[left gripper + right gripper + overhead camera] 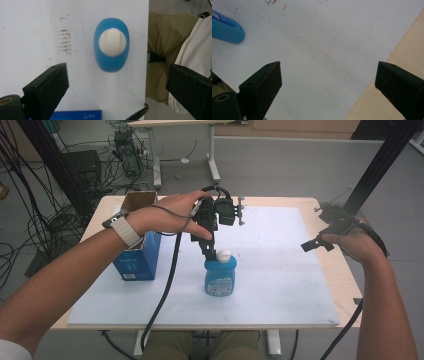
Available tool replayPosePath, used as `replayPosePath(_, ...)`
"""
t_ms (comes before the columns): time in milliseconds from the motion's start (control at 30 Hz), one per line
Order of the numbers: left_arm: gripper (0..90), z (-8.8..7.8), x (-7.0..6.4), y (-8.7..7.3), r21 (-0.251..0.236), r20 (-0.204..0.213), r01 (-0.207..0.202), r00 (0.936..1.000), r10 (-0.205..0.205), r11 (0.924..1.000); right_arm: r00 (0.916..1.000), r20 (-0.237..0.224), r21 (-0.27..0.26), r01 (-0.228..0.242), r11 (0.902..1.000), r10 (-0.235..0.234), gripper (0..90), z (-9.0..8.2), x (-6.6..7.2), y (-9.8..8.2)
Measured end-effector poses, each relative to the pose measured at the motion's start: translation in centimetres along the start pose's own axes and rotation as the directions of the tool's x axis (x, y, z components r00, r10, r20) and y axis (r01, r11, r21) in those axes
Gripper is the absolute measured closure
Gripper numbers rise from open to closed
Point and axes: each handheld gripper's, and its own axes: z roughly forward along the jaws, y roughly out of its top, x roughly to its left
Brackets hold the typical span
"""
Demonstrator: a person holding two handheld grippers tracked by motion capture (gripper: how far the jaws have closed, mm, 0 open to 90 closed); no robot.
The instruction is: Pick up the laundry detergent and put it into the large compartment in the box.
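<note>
Blue bottle (220, 277) stands beneath the left gripper (117, 82), fingers released; right gripper (328, 82) released; bottle label unreadable.

From the right gripper view I only get a corner of the blue bottle (227, 31), rest cut off at the left edge. Label print on it (220, 285) too small to read from above. Blue box (77, 115) clipped by the bottom edge in the left gripper view.

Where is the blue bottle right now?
In the high view the blue bottle stands upright near the middle of the white mat, right of the blue box, with the open left gripper just above its cap.
</note>
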Motion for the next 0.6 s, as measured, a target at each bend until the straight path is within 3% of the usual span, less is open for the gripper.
replayPosePath(600,5.7,1.8,0.2,1.1,-0.002,-0.002,0.007,1.0,-0.007,1.0,0.9999,-0.01,-0.001,0.001,1.0,-0.001,7.1,0.3,-0.2,-0.2)
